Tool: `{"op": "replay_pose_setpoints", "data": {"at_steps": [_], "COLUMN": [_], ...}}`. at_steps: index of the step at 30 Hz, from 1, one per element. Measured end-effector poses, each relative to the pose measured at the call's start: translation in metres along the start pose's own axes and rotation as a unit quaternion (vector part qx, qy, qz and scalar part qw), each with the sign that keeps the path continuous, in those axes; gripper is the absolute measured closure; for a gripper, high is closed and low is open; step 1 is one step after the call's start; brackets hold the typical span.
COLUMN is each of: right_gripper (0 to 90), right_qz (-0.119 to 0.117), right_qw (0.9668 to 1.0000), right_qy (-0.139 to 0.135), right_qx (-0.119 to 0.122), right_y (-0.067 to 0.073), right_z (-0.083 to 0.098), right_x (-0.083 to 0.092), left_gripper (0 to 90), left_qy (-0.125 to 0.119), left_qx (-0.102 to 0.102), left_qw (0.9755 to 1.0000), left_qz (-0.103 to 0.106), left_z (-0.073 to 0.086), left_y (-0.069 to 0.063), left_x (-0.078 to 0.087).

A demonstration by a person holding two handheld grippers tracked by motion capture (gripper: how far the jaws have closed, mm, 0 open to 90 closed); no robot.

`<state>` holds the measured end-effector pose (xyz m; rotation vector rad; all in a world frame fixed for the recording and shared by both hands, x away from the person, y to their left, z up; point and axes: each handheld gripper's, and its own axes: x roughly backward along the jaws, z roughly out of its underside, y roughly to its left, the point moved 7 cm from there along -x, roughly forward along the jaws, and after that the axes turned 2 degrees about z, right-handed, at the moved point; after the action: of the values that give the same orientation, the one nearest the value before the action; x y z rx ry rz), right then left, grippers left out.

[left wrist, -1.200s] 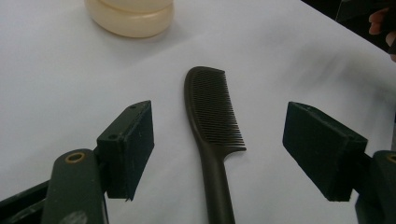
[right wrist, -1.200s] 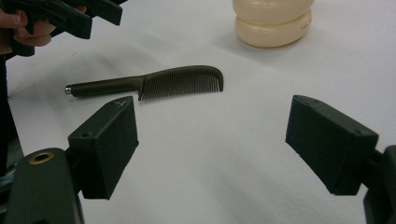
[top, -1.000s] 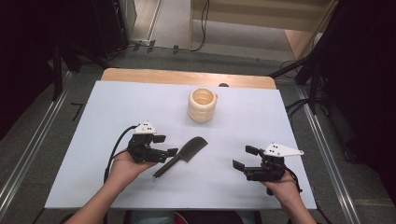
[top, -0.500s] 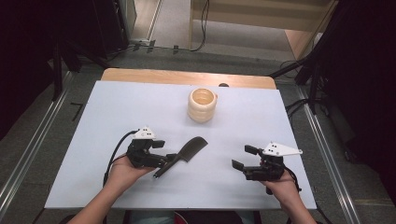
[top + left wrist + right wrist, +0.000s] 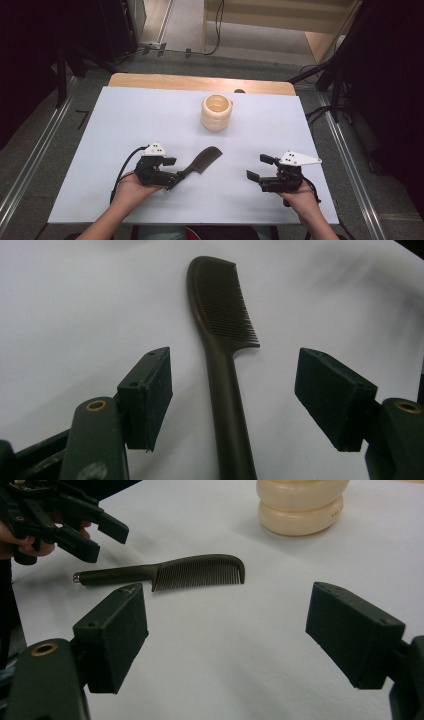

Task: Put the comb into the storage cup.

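Dark brown comb (image 5: pixel 222 355) lies near the counter's (image 5: pixel 125 115) front edge, its handle between the left tool's (image 5: pixel 235 390) closing, untouching jaws; right tool (image 5: pixel 225 635) gapes apart.

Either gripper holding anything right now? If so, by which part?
Nothing held. The left gripper straddles the comb handle, jaws just been closing, pads still clear of it. The right gripper is open over bare table.
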<state>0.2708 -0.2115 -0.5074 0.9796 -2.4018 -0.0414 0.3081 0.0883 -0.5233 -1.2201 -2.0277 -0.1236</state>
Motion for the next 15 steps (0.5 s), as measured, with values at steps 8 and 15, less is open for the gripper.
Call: {"op": "replay_pose_setpoints", "data": {"at_steps": [8, 15], "right_gripper": [15.3, 15.2], "right_qz": [-0.002, -0.003], "right_qw": [1.0000, 1.0000], "right_qy": [0.000, 0.002], "right_qx": [0.004, 0.005], "right_y": [0.000, 0.001], "right_z": [-0.002, -0.002], "right_x": [-0.003, -0.005], "left_gripper": [37.1, 43.4], "left_qy": [0.036, 0.062], "left_qx": [-0.012, -0.019], "left_qw": [0.9992, 0.9977], "left_qz": [-0.014, -0.019], "left_z": [0.010, 0.018], "left_y": [-0.002, -0.004], "left_x": [-0.003, -0.007]}}
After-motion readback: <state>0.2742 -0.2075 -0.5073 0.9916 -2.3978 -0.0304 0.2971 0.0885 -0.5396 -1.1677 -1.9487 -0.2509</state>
